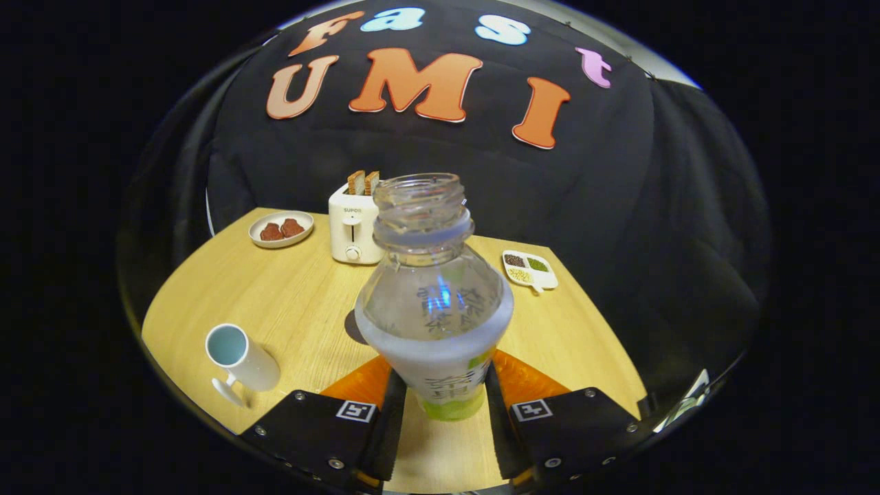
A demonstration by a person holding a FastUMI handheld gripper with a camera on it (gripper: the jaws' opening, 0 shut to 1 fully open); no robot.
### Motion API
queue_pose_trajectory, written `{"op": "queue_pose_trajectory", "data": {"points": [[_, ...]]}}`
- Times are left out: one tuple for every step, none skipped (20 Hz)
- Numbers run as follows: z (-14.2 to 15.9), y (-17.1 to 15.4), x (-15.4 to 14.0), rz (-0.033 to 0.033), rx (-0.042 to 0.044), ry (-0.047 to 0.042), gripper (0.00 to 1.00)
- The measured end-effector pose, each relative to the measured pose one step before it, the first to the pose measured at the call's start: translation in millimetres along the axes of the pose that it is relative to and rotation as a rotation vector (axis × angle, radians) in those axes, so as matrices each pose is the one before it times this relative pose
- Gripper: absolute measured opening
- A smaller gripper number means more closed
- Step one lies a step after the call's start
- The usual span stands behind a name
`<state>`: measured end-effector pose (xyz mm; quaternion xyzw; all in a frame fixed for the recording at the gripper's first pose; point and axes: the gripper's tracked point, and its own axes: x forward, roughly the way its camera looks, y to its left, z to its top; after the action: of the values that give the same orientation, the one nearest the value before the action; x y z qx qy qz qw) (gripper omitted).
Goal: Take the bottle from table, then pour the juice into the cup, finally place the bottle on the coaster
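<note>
**A:** Closest in, the gripper (pixel 443 405) had its two fingers (pixel 392 405) pressed against the lower body of the bottle (pixel 434 302), one on each side, clenched on it just above its green base.

**B:** Was the bottle off the tabletop (pixel 289 295) or standing on it?

**A:** I could not tell for sure. It stood upright between the fingers, its base close over the pale wood, and a dark round patch showed beside it at the left, either its shadow or the coaster.

**B:** How would it handle?

**A:** By my reading, it was thin clear plastic, uncapped, with a threaded neck and a wide shoulder. The whitish juice filled roughly the lower half, so the weight sat low and moderate. The wall would likely give under a hard squeeze, and the smooth label could slip. Holding it low on the label band, as the fingers did, looked sound, since the body is straightest there.

**B:** And the cup?

**A:** The cup (pixel 240 361) stood to the left of the fingers, near the tabletop's edge: white, glazed, cylindrical, with a handle and a pale blue inside.

**B:** Beyond that?

**A:** A small divided dish (pixel 529 269) of seeds lay to the right behind the bottle. Farther back stood a cream toaster (pixel 352 223) with two slices up, and a round plate (pixel 280 229) holding brown pieces.
</note>
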<state>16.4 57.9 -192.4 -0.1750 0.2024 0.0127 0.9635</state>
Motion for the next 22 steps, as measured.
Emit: {"op": "queue_pose_trajectory", "data": {"points": [[1.61, 1.07, -1.2, -0.01355, -0.0486, 0.00211, 0.57], [2.83, 2.41, -3.09, -0.00859, -0.04499, -0.00135, 0.57], [2.9, 3.8, -2.45, -0.00316, -0.03871, -0.00181, 0.57], [0.78, 4.91, -1.4, 0.00217, -0.02848, 0.00143, 0.57], [1.79, 6.87, -1.16, 0.00732, -0.02121, 0.00229, 0.57], [1.46, 6.74, -2.0, 0.00611, -0.01876, -0.00067, 0.57], [1.81, 6.07, -0.5, 0.00177, -0.02074, -0.00043, 0.57], [1.82, 6.32, -0.23, -0.00051, -0.02441, -0.00138, 0.57], [2.96, 6.06, 0.63, 0.00113, -0.02773, -0.00342, 0.57], [1.48, 7.66, -0.34, 0.00487, -0.02934, -0.00412, 0.57], [2.67, 7.63, -0.22, 0.0072, -0.03595, -0.00532, 0.57], [2.18, 4.38, -0.08, -0.00421, -0.0377, -0.00578, 0.57], [2.44, 3.2, -0.24, -0.00556, -0.04129, -0.00485, 0.57], [1.98, 3.44, 1.31, -0.00496, -0.04321, -0.00598, 0.57], [3.68, 2.32, -0.14, -0.00731, -0.04858, -0.00974, 0.57], [4.55, 0.88, 1.03, -0.01252, -0.0522, -0.01248, 0.57], [5.18, 0.39, 0.03, -0.01075, -0.05226, -0.01115, 0.57], [3.11, 1.0, 1.51, -0.00809, -0.0451, -0.01208, 0.57], [5.56, 0.15, -0.55, -0.007, -0.0397, -0.0131, 0.57], [4.09, 0.19, 1.18, -0.00959, -0.03625, -0.00871, 0.57], [4.27, 0.24, 0.99, -0.00762, -0.03266, -0.00817, 0.57], [2.89, -0.38, 0.13, -0.00948, -0.02969, -0.0069, 0.57]]}}
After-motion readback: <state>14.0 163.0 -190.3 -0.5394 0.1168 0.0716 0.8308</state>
